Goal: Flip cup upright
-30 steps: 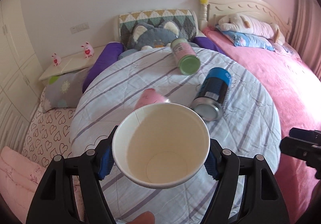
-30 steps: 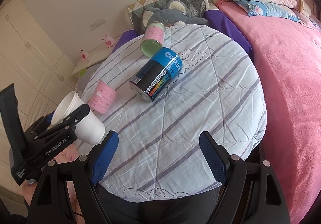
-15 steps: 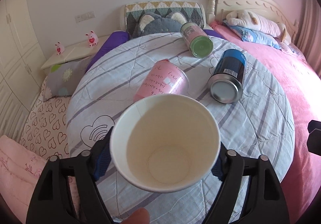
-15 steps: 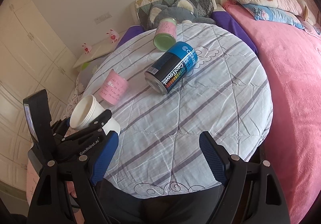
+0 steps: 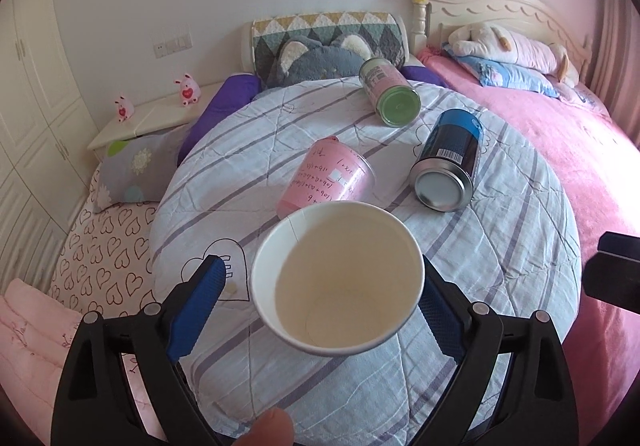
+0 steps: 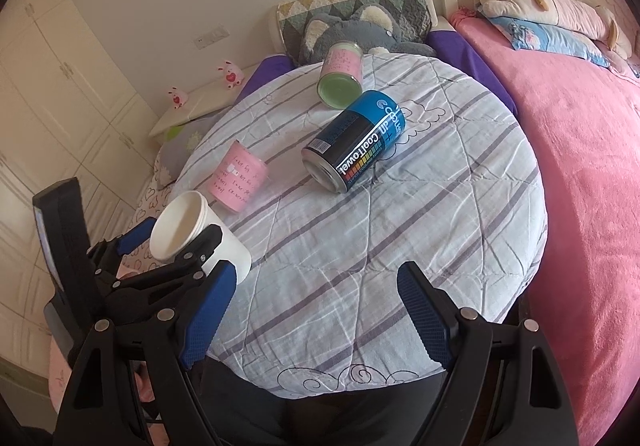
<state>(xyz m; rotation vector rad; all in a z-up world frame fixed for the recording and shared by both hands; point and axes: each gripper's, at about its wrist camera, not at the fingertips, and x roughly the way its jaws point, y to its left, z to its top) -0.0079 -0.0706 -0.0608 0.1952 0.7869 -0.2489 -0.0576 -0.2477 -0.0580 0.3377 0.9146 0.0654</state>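
Bedroom; round table (image 6: pixel 420 230) under a striped quilted cloth, pink bed to its right, cushions behind. White paper cup (image 5: pixel 338 280) sits mouth-up between the pads of my left gripper (image 5: pixel 320 310), at the near left edge of the table. Change over the last second: the cup was squeezed between both pads; now there is a clear gap on the left pad's side, and the right pad is at or just beside the wall, contact not resolvable. So my left jaws have opened and are wide. The right-wrist view shows the cup (image 6: pixel 196 230) tilted a little toward the left, base on or very near the cloth. Judgement: flip essentially done, release in progress; the lean may be partly lens distortion. My right gripper (image 6: pixel 316 310) hangs over the near table edge, jaws wide, holding nothing. Outward: pink cup (image 5: pixel 326 182) upside down just behind, blue can (image 5: pixel 448 162) and green-lidded jar (image 5: pixel 390 96) lying on their sides farther back. Hidden: the cup's base is behind its own rim in the left view and behind my left finger in the right view, so seating is unconfirmed. A fingertip (image 5: pixel 270 426) intrudes at the bottom edge.
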